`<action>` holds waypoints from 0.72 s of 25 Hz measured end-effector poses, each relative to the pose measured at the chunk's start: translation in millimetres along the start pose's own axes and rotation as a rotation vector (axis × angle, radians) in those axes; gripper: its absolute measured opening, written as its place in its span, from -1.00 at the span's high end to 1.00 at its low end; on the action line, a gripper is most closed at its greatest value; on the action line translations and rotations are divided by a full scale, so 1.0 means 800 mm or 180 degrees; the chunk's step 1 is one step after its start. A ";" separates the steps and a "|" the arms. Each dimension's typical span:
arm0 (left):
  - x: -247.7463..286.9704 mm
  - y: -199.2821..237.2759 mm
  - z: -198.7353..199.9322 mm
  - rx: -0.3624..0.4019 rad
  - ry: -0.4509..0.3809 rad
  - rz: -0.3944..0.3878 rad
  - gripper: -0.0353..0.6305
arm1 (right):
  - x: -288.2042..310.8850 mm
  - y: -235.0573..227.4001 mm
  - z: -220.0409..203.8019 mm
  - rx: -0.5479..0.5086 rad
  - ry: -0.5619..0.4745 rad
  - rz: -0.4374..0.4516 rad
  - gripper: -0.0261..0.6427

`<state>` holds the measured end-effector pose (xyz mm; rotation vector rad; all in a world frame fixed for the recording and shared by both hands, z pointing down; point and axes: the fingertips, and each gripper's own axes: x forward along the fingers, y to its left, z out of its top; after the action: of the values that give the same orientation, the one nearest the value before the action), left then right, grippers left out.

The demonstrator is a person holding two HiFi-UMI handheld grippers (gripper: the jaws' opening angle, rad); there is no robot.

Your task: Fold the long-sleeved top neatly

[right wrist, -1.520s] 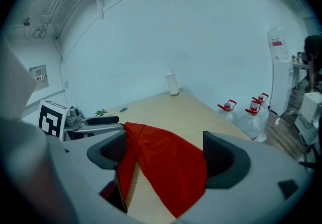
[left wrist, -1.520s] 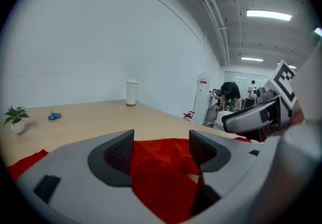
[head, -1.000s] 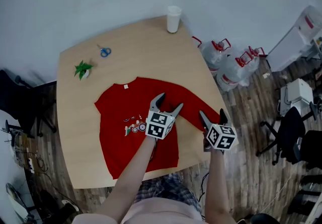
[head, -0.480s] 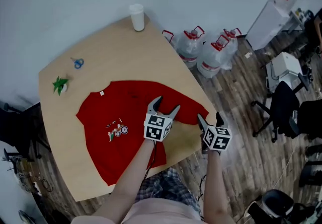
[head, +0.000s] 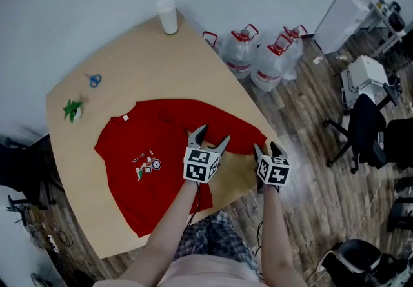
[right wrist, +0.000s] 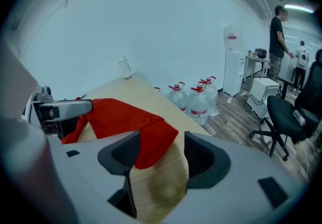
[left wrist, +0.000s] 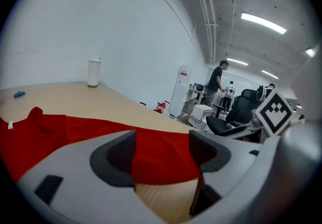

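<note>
A rounded table (head: 135,53) of pale wood grain holds a red long-sleeved top (head: 161,150), soft matte cloth lying flat with its front up, a small print on the chest and one sleeve (head: 248,139) reaching to the table's right edge. The left gripper (head: 211,137), smooth grey with dark ribbed pads, hovers over the sleeve with its jaws wide apart and nothing held; its own view shows the left gripper (left wrist: 161,150) framing red cloth on the wood beyond. The right gripper (head: 266,148) stands at the sleeve's end. Compared with a second ago, both grippers sit lower and nearer the sleeve, and the right gripper (right wrist: 156,152) has just been closing its jaws to about half open, the cuff (right wrist: 151,137) between them but not pinched. The left gripper covers where sleeve meets body; the other sleeve cannot be made out, and the print is too small to read.
</note>
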<state>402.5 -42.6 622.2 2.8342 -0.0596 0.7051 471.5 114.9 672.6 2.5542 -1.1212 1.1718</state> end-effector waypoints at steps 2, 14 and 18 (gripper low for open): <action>-0.001 0.000 -0.001 -0.0022 0.0003 -0.0001 -0.08 | 0.009 0.000 -0.006 -0.0016 0.0123 -0.0041 0.14; -0.006 0.008 -0.014 -0.0091 0.0053 0.0052 -0.08 | 0.025 0.019 -0.017 -0.0220 0.0384 -0.0020 0.59; -0.012 0.015 -0.014 -0.0141 0.0034 0.0116 -0.08 | 0.027 0.024 -0.018 -0.0211 0.0358 0.0020 0.69</action>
<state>387.8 -52.1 630.1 2.7937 -0.1236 0.7172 458.9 94.1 693.9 2.4052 -1.1239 1.2407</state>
